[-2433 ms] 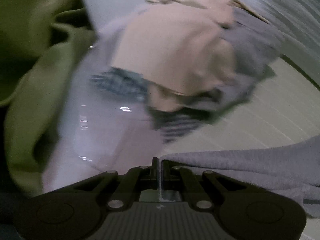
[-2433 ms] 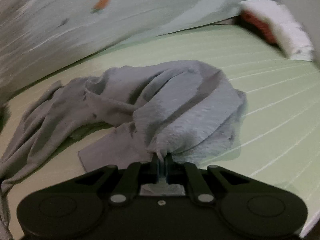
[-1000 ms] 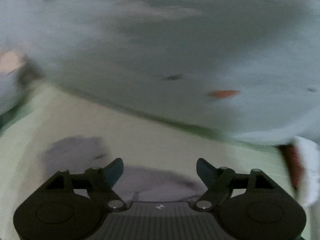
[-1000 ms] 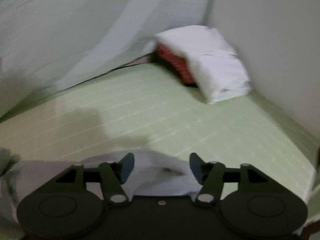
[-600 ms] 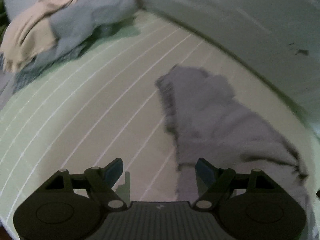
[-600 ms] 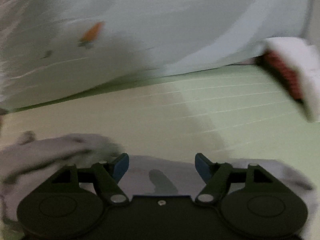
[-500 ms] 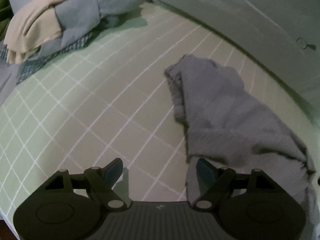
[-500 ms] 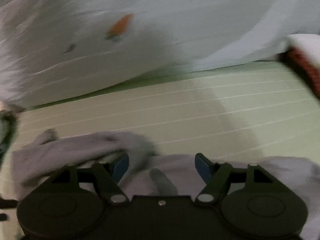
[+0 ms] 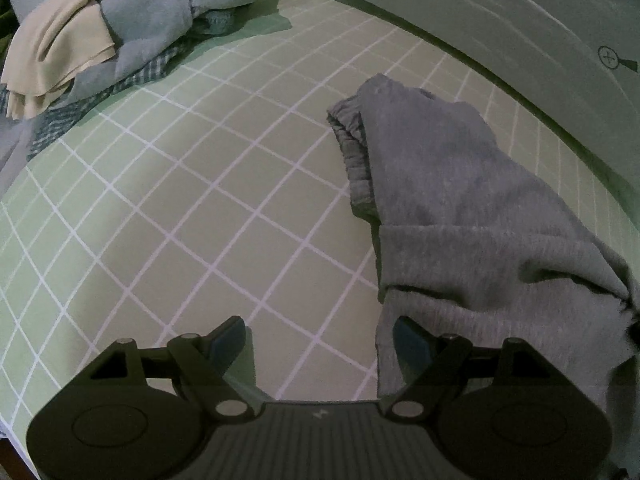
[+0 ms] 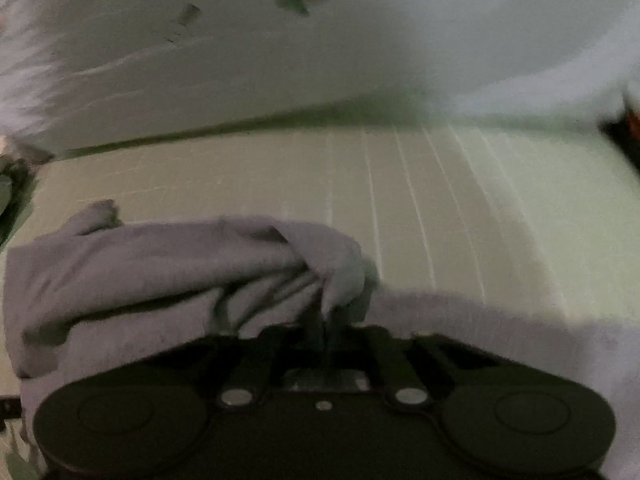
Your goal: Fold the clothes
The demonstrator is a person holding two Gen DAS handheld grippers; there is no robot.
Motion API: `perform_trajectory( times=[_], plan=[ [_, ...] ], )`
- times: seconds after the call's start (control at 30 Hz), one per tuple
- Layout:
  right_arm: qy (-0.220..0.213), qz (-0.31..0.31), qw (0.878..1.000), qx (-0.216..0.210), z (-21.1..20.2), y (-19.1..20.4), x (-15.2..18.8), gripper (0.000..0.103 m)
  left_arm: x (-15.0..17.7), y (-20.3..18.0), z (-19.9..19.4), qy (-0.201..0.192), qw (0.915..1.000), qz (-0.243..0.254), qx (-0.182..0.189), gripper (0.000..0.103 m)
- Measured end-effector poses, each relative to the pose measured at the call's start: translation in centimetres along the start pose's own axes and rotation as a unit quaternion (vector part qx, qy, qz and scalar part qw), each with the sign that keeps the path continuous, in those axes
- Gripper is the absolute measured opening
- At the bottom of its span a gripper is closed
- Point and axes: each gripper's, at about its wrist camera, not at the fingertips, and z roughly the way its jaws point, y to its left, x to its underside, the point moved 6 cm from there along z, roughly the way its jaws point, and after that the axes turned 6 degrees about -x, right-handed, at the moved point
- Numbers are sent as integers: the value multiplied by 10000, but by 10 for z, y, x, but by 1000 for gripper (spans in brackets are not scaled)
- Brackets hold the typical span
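Observation:
A grey garment (image 9: 460,208) lies crumpled on the green checked bed sheet (image 9: 192,208), running from the middle to the right of the left wrist view. My left gripper (image 9: 318,340) is open and empty, low over the sheet, with its right finger at the garment's near edge. In the blurred right wrist view my right gripper (image 10: 324,320) is shut on a bunched fold of the grey garment (image 10: 168,264), which spreads to the left.
A pile of other clothes (image 9: 120,28), beige, blue-grey and checked, lies at the far left of the bed. A pale curtain or net wall (image 9: 520,28) runs along the bed's far side; it also shows in the right wrist view (image 10: 320,52).
Both grippers let go of the garment and opened. The left one has stayed open and settled by the garment's edge. The right one has now closed on a fold of it.

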Motion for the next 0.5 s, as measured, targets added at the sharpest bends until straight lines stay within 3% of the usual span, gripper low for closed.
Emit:
perform_trajectory(
  times=[0.13,0.27,0.33,0.43,0.47,0.5],
  plan=[
    [-863,-79,9962,-56,-42,-13,-38,1,-3,-1,-5,-122,9999,5,61,82],
    [-2054,266,9781,203,-103,-55,-99,1,-5,-6,-6,-175,9998,40,74,82],
    [-2605,439,9619,709,-129,-84,-123,1,-5,-8,-6,-188,9998,68,91,82],
    [-3108,352,9184,2425,-147,-135,-138,6,-6,-12,-4,-186,9997,50,157,82],
    [-2927,271,9149,2767,-144,-148,-137,10,-6,-14,-4,-180,9997,34,190,82],
    [-2602,230,9231,2821,-137,-158,-134,26,-8,-15,-3,-177,9996,0,231,82]
  ],
)
